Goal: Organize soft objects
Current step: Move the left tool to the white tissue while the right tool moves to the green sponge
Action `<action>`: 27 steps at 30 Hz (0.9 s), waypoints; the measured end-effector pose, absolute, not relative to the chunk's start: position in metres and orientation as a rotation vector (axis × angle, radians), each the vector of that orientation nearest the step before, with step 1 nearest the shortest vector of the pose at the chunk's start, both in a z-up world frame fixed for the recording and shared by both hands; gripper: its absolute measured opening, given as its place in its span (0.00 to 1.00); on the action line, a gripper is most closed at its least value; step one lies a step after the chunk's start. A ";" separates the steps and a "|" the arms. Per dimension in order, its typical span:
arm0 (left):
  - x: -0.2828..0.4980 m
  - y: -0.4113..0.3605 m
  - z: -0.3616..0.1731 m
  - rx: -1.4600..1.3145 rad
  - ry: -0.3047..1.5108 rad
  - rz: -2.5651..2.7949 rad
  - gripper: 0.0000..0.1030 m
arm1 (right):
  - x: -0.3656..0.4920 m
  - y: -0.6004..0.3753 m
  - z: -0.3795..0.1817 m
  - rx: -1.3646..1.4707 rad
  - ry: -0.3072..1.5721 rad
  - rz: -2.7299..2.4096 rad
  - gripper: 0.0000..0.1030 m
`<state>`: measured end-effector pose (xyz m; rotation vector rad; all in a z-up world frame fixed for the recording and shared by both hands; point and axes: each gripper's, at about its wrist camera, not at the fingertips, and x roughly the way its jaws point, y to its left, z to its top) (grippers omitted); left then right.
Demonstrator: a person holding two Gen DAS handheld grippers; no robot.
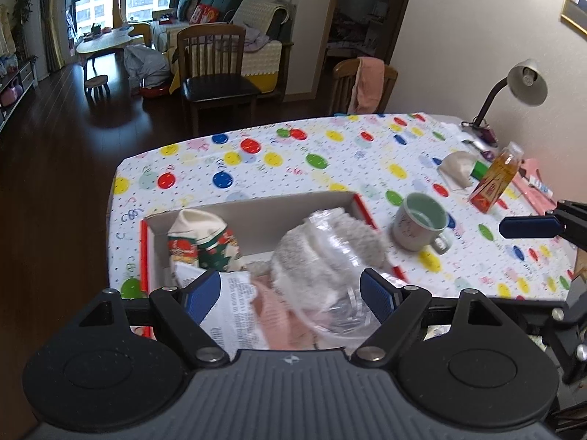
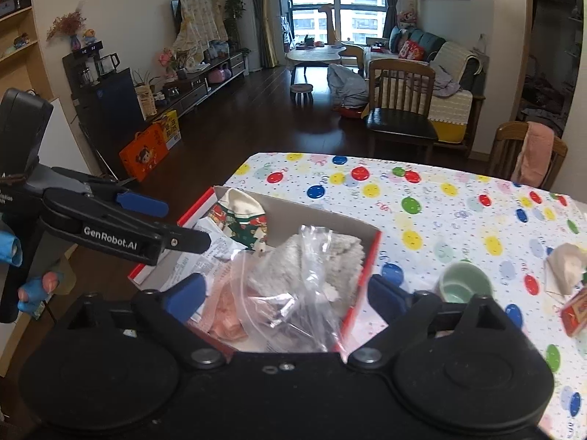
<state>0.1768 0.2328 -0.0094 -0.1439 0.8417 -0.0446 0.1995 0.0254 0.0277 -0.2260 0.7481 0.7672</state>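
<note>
Inside the red-edged cardboard box (image 2: 370, 253), at twelve o'clock from the released left gripper (image 1: 291, 289) and right gripper (image 2: 286, 291), the bagged grey fleece (image 2: 312, 256) rests heaped, so it might slide out.

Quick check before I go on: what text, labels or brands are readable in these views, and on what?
"GenRobot.AI": on the left gripper's arm, in the right wrist view.
Printed paper in the box: too small to read.
Bottle label: blurred.
Orange box on the floor: unreadable.
Black appliance display: too small.
</note>
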 end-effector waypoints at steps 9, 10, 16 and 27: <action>0.190 0.184 0.004 -0.148 0.828 -0.062 0.85 | 0.207 -0.021 0.036 -0.243 0.729 0.763 0.99; 0.194 0.177 0.005 -0.148 0.830 -0.060 0.85 | 0.209 -0.027 0.036 -0.244 0.726 0.761 0.99; 0.222 0.127 0.009 -0.159 0.832 -0.062 0.87 | 0.235 -0.078 0.039 -0.250 0.719 0.749 0.99; 0.308 0.005 0.008 -0.186 0.816 -0.074 0.97 | 0.318 -0.202 0.038 -0.226 0.735 0.689 0.99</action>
